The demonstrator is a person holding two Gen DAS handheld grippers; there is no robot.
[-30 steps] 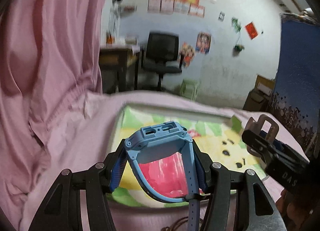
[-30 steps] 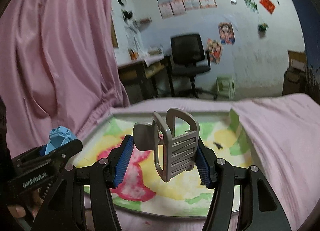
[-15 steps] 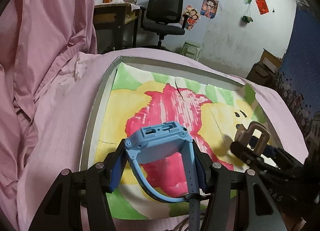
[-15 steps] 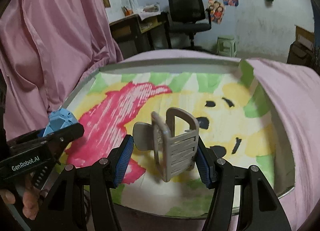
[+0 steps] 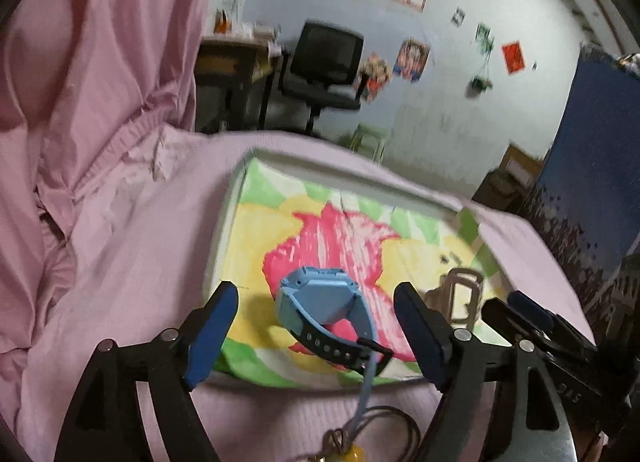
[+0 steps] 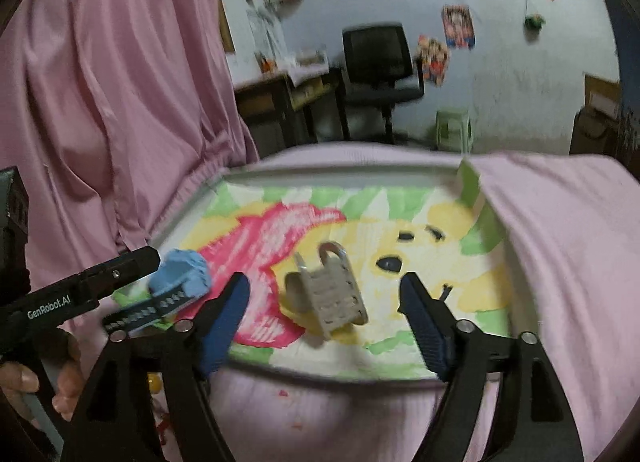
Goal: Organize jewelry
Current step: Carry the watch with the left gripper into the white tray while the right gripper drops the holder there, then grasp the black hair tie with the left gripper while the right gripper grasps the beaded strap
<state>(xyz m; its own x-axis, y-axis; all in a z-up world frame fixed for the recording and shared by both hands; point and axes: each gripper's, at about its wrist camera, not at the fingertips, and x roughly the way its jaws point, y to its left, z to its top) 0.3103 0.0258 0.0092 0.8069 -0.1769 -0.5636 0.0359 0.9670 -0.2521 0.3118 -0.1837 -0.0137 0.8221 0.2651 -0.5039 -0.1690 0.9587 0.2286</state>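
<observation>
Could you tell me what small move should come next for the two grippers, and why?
Probably draw both back: the left gripper and right gripper stand open, with the blue watch and grey watch already in the painted tray.

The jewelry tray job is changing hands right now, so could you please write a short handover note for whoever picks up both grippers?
Left gripper: open, empty.
Right gripper: open, empty.
Blue plastic watch with looped strap: lies in the shallow tray with the pink, yellow and green painted liner, left side.
Grey watch with linked band: lies in the same tray, to the blue one's right.
Done: both watches are in the tray.
Left: a brown cord with a yellow bead lies on the pink cloth, outside the tray.
</observation>
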